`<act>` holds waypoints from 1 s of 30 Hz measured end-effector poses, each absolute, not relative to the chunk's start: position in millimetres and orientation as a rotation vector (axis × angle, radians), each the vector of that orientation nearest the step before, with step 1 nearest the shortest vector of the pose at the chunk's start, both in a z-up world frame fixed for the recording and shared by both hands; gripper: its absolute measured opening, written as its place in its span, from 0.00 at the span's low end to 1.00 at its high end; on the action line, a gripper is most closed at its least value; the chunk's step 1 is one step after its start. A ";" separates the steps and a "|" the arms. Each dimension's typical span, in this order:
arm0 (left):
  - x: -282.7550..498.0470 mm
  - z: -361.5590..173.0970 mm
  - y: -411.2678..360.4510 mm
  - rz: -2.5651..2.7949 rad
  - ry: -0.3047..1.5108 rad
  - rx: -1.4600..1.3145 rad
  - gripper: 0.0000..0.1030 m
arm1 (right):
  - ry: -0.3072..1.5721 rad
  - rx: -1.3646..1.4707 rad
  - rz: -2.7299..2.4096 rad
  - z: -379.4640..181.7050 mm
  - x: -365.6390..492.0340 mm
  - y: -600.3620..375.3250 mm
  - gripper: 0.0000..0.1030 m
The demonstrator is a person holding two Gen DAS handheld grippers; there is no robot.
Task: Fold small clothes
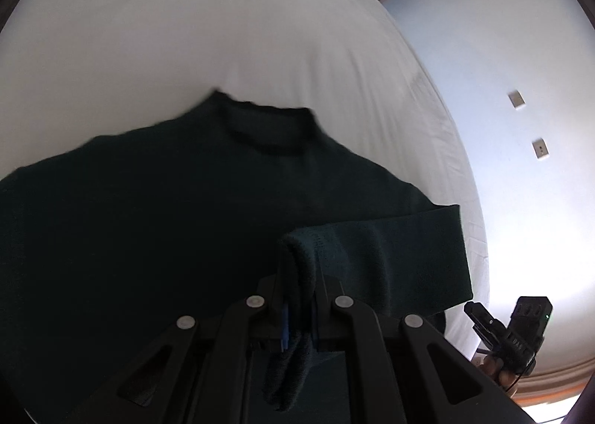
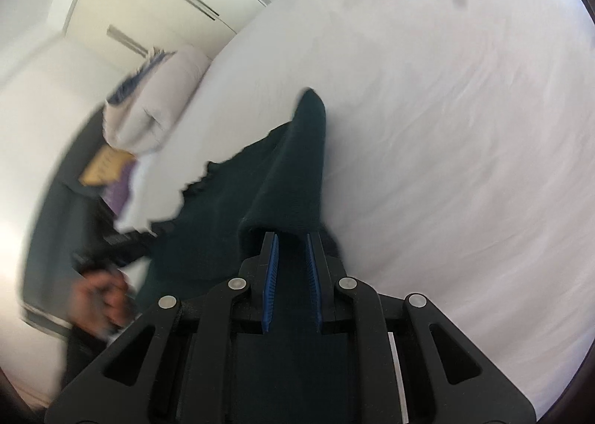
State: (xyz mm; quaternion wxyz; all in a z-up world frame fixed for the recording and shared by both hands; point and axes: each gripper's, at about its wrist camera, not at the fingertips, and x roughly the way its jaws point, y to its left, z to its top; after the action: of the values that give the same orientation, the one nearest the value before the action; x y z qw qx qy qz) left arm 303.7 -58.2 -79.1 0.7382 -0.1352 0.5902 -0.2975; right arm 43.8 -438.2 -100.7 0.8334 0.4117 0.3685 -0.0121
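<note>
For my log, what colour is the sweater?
Dark green sweater, clearest in the left wrist view.

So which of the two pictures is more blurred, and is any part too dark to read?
Right wrist view: strong motion blur, worst at the left around the pillow. Left wrist view: sharper, but the dark green sweater is underexposed against the bright white bed, and its knit hardly shows.

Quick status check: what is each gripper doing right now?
Left gripper: jaws shut on a fold of the dark green sweater.
Right gripper: jaws apart, sweater edge draped over the tips, not clamped.
</note>
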 end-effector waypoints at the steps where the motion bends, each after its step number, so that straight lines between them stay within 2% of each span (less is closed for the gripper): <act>1: 304.8 -79.6 -52.0 -0.648 1.293 -0.294 0.08 | 0.788 0.910 -0.019 -102.8 48.8 -441.0 0.15; 6: 305.3 -81.6 -24.9 -0.631 1.272 -0.282 0.08 | 0.786 1.045 0.025 -119.4 62.8 -440.3 0.15; 13: 293.9 -86.6 20.8 -0.594 1.269 -0.308 0.08 | 0.810 1.070 -0.027 -135.8 74.1 -448.4 0.15; 18: 297.6 -97.2 24.9 -0.567 1.276 -0.350 0.08 | 0.829 1.097 -0.042 -158.0 84.0 -448.6 0.15; 22: 298.2 -102.1 20.7 -0.554 1.273 -0.302 0.08 | 0.793 1.091 0.001 -147.3 86.8 -460.1 0.15; 27: 301.8 -107.5 18.0 -0.537 1.258 -0.312 0.10 | 0.827 1.080 0.106 -128.9 137.6 -462.4 0.15; 30: 302.9 -111.2 18.0 -0.536 1.251 -0.320 0.10 | 0.884 1.104 0.149 -142.7 174.9 -465.4 0.15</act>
State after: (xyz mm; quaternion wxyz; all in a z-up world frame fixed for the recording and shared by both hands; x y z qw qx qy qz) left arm 302.9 18.0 -111.2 0.7655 -0.1471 0.5758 -0.2467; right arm 174.9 -465.4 -142.7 0.7576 0.5067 0.4057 0.0686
